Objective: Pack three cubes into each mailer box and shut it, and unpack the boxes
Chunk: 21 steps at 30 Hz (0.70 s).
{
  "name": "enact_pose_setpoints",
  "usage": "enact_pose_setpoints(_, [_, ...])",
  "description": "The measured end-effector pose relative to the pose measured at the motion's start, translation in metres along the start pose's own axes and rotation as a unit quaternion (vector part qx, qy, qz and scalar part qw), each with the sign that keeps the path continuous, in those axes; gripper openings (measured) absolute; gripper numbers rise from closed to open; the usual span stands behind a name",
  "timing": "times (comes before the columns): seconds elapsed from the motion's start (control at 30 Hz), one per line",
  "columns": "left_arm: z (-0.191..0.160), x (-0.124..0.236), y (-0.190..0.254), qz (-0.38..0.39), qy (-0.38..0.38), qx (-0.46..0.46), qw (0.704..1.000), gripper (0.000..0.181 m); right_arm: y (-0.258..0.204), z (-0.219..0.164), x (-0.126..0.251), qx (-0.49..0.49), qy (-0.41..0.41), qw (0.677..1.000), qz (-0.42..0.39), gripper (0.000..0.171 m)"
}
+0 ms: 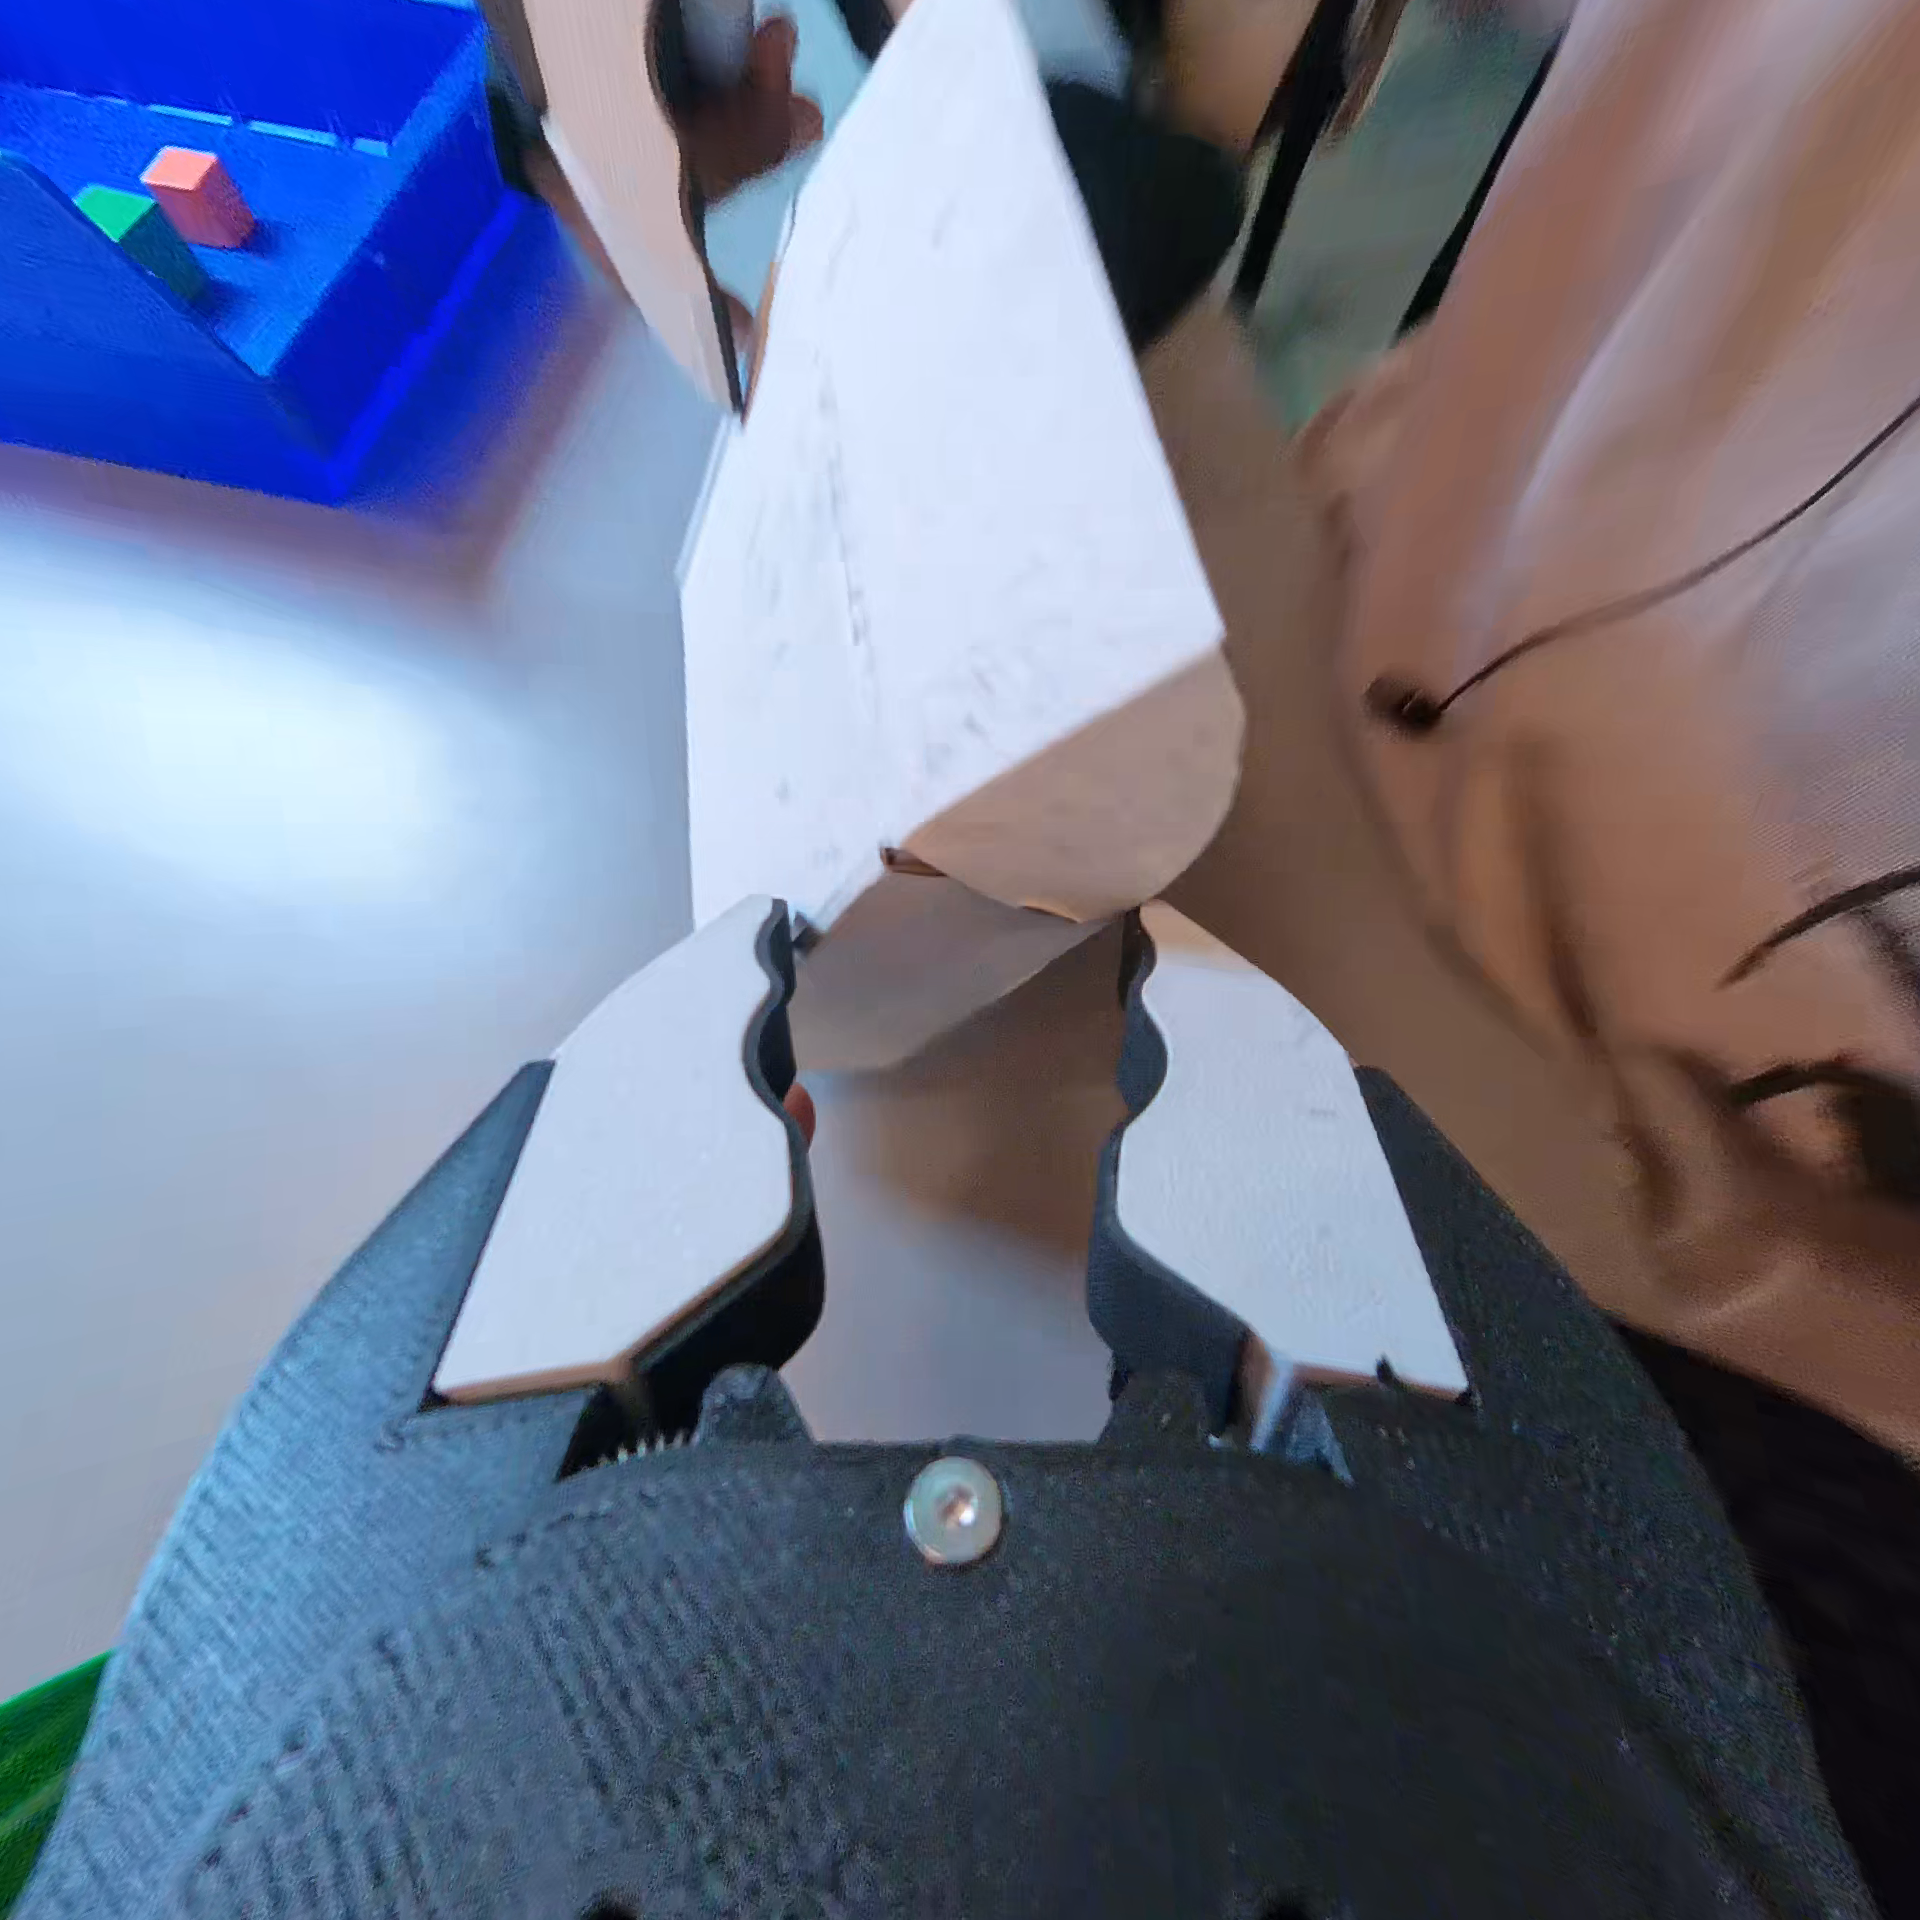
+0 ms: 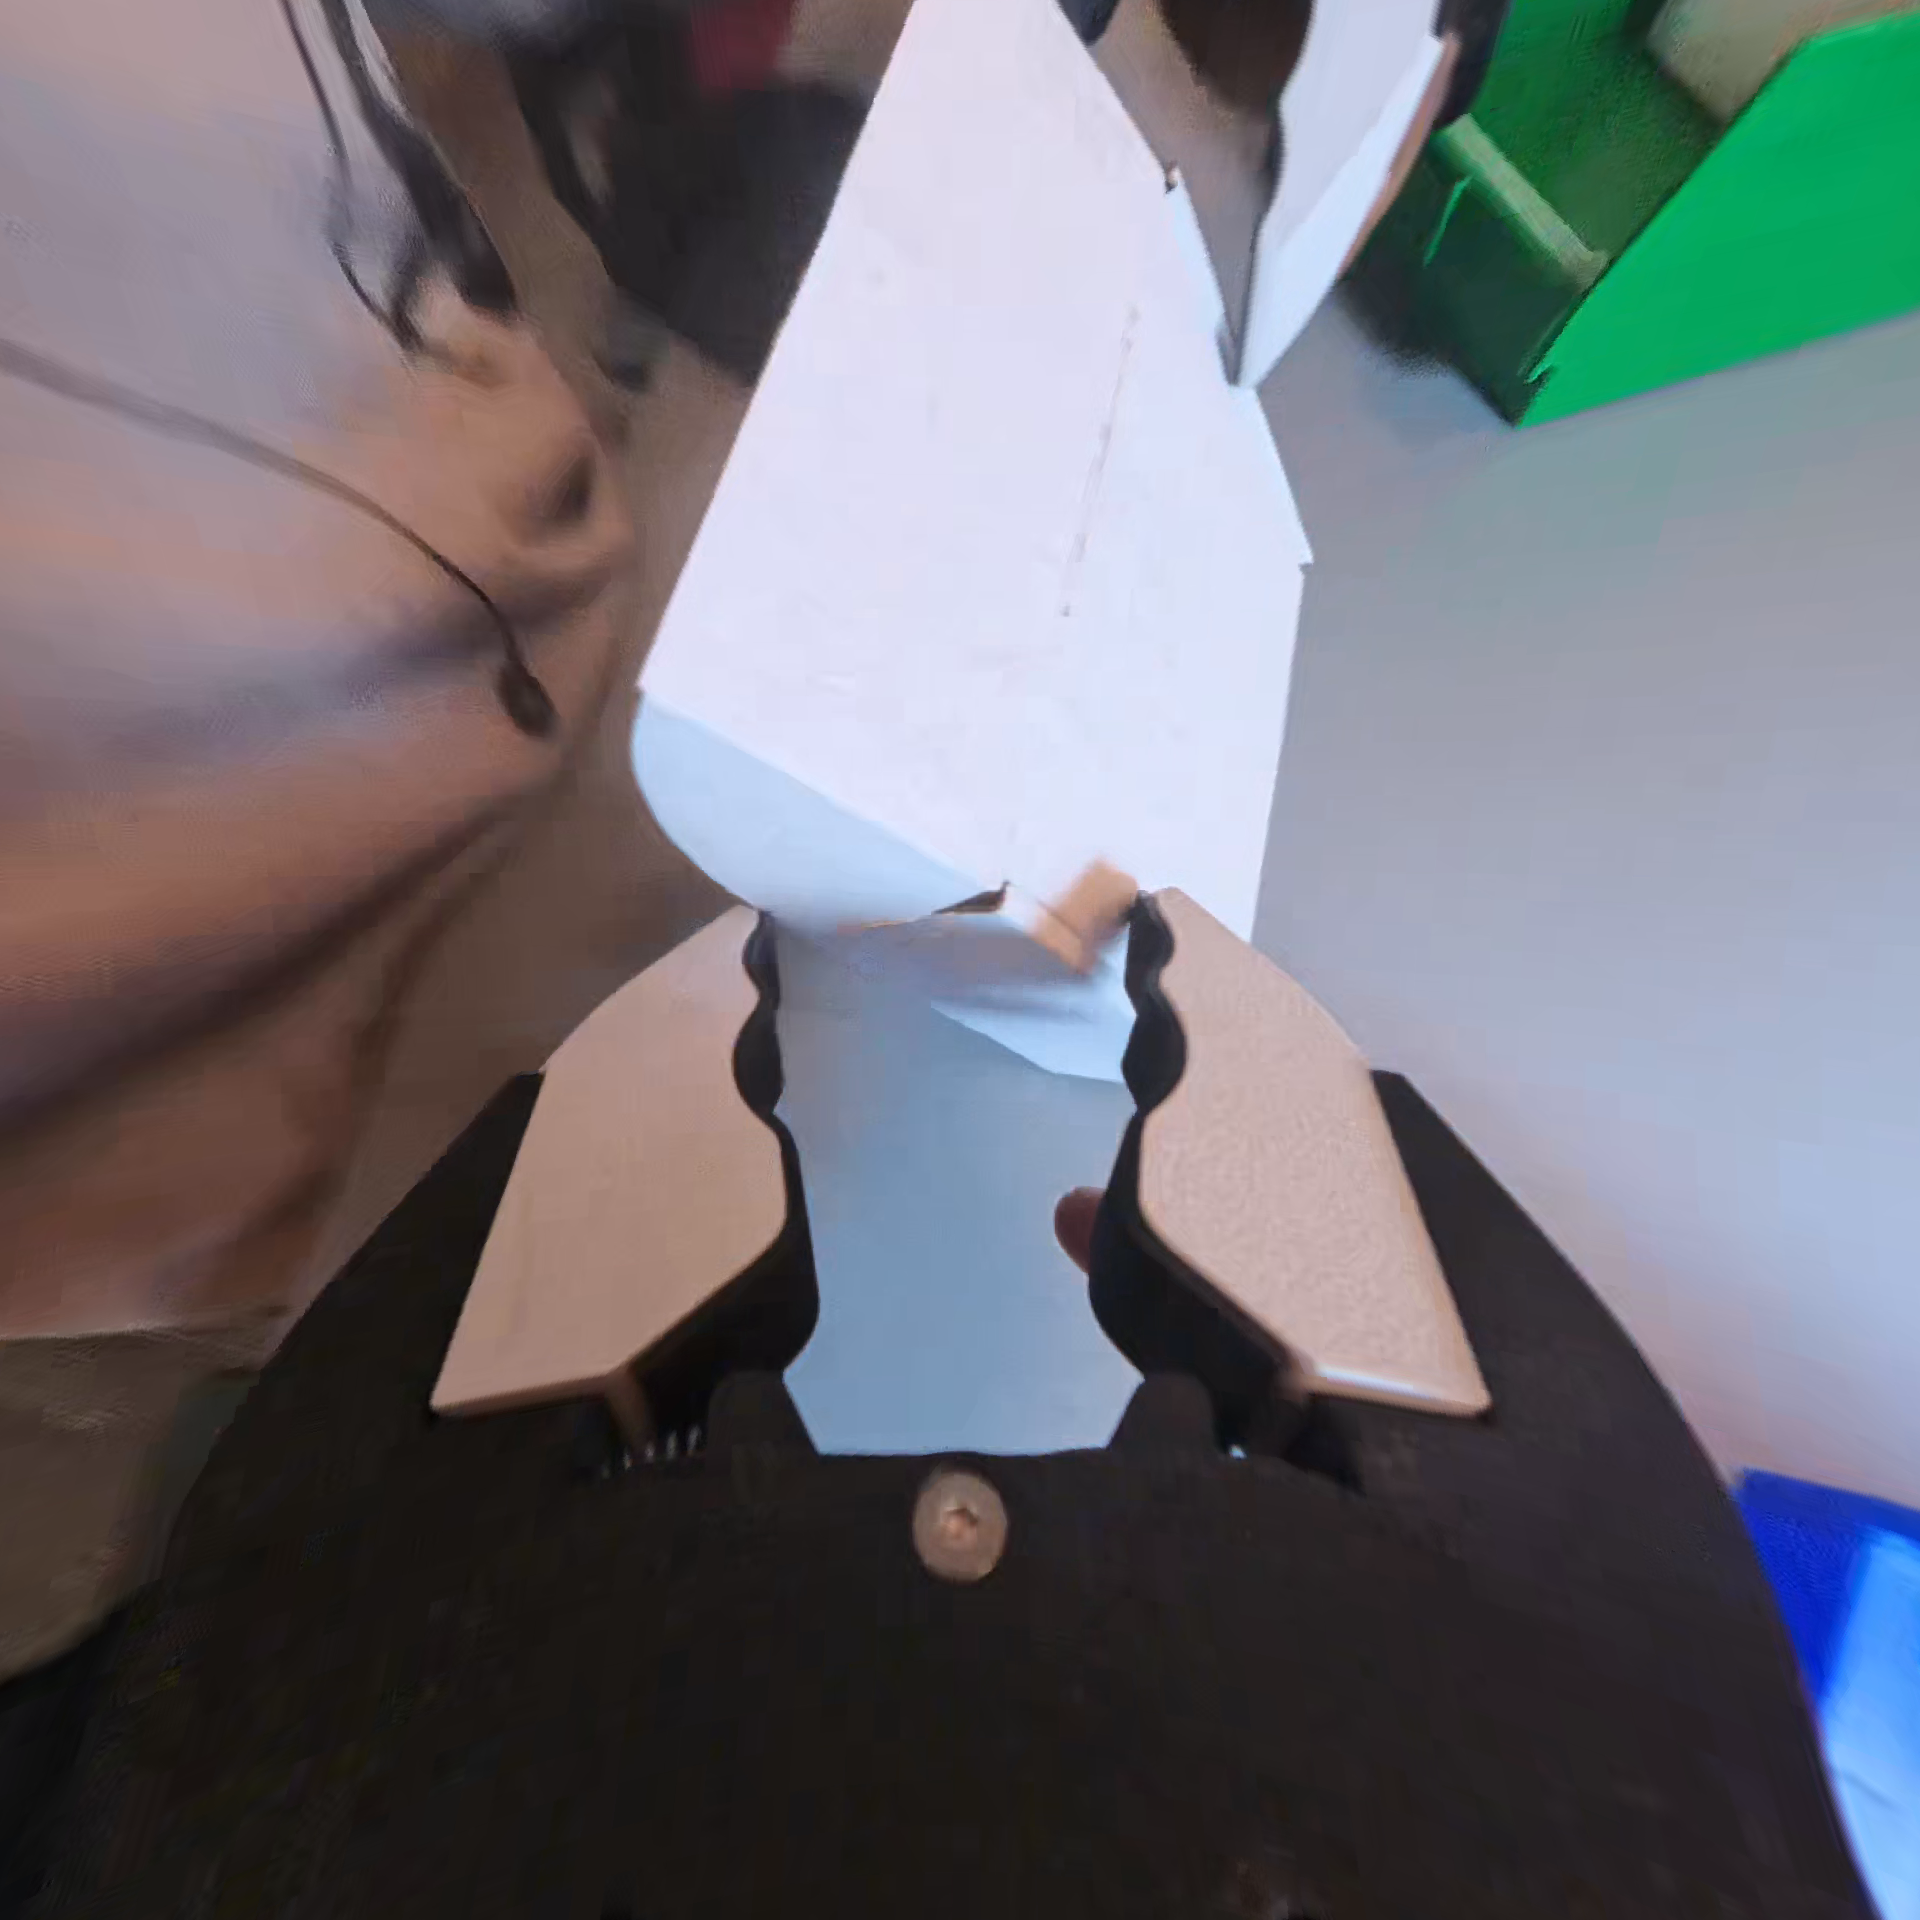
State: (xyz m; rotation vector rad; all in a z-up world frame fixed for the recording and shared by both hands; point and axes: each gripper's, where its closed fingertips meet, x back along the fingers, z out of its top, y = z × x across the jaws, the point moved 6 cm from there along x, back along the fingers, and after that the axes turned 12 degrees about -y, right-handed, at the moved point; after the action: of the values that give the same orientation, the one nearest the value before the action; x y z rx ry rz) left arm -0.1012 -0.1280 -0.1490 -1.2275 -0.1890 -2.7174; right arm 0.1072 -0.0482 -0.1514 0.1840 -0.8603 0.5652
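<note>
Left wrist view: both grippers' jaws stand wide at the white mailer box, unshut; two cubes wait in the blue bin.

no legible text, labels or numbers anywhere (faint specks on white mailer box unreadable)

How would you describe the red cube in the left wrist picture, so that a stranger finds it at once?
Look at the blue bin in the upper left corner of the left wrist view, on the grey table. Two cubes stand inside it, touching or nearly so. The red cube is the farther one, behind the green cube, and is the only red thing in the bin.
</note>
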Motion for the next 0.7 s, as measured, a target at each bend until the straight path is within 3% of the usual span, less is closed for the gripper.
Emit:
enact_pose_setpoints(0.03, [0.000, 0.003, -0.004, -0.029, 0.037, 0.030, 0.998, 0.059, 0.006, -0.002, 0.004, -0.032, 0.026, 0.999, 0.032, 0.061])
enact_pose_setpoints(0.17, [-0.012, 0.002, -0.018, -0.083, 0.124, 0.108, 0.983, 0.059, 0.019, -0.013, 0.002, -0.109, 0.110, 0.983, 0.097, 0.059])
enact_pose_setpoints(0.4, [-0.017, 0.010, -0.011, -0.050, 0.139, 0.090, 0.985, 0.058, 0.021, -0.013, 0.019, -0.112, 0.172, 0.977, 0.051, 0.062])
enact_pose_setpoints(0.57, [-0.005, 0.041, -0.017, -0.005, 0.146, 0.044, 0.988, 0.058, 0.027, -0.006, 0.039, -0.081, 0.172, 0.981, 0.032, 0.057])
enact_pose_setpoints(0.7, [0.011, 0.036, -0.015, 0.001, 0.099, -0.007, 0.995, 0.062, 0.034, 0.004, 0.038, -0.048, 0.129, 0.990, 0.023, 0.057])
